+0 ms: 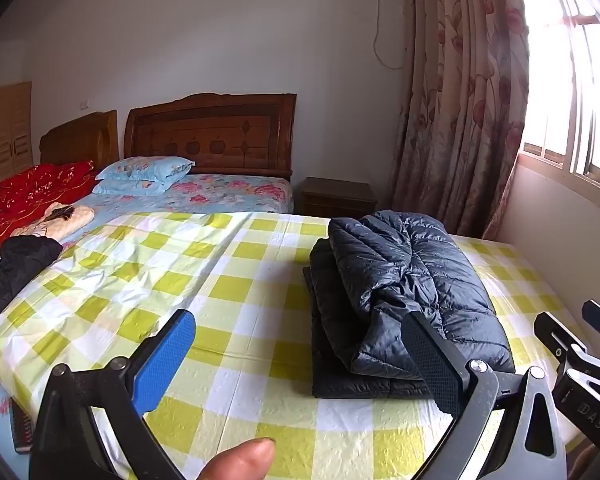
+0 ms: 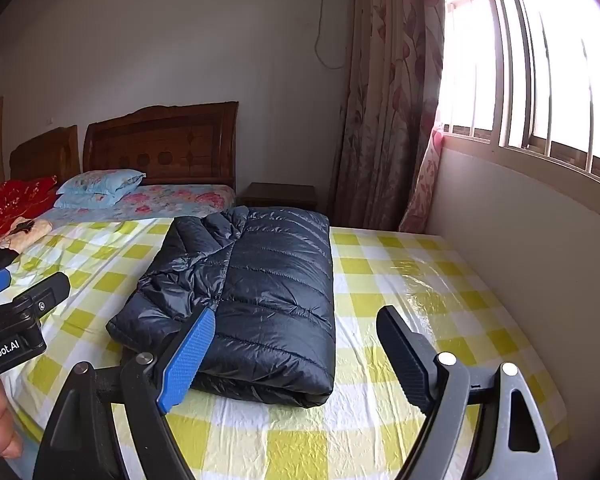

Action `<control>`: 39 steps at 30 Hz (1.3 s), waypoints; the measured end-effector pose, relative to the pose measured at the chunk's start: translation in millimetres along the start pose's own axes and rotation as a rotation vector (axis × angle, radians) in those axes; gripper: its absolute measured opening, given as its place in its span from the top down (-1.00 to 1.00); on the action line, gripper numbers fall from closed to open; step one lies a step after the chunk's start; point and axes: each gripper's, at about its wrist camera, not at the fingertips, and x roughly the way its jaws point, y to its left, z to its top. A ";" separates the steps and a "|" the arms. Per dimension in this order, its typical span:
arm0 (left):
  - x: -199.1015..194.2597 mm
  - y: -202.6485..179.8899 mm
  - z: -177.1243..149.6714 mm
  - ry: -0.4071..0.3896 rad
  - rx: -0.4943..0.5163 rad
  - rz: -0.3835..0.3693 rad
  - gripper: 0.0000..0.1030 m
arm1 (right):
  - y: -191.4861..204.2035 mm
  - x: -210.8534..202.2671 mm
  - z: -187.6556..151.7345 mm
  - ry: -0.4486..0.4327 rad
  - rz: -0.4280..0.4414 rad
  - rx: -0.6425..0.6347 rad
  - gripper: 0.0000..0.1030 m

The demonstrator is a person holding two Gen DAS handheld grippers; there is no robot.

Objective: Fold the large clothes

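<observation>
We find the dark padded jacket (image 2: 240,300) folded into a compact bundle on the checked bed cover (image 2: 400,280), at 12 o'clock of both tools. The left hand-held gripper (image 1: 300,360) and right hand-held gripper (image 2: 296,356) are spread and empty, apparently because folding is complete.

Left gripper (image 1: 296,360) and right gripper (image 2: 296,356) both wide apart, apparently empty, side by side.

Bed (image 1: 260,360), yellow-checked sheet: folded navy puffer jacket (image 2: 260,304) on it, black garment (image 1: 16,268) at far-left edge.
</observation>
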 end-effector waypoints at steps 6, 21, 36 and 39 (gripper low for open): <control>2.5 -2.1 -0.1 -0.002 0.008 0.010 -1.00 | 1.3 0.3 -2.1 -0.001 -0.003 -0.007 -1.00; 1.1 -6.2 0.3 -0.001 0.013 0.016 -1.00 | 2.1 1.9 -1.6 0.009 -0.010 -0.019 -1.00; 1.8 -7.6 1.6 -0.005 0.022 0.017 -1.00 | 2.7 1.5 0.9 0.003 -0.010 -0.019 -1.00; 2.4 -7.5 1.4 -0.001 0.021 0.015 -1.00 | 2.8 1.6 0.5 0.004 -0.010 -0.020 -1.00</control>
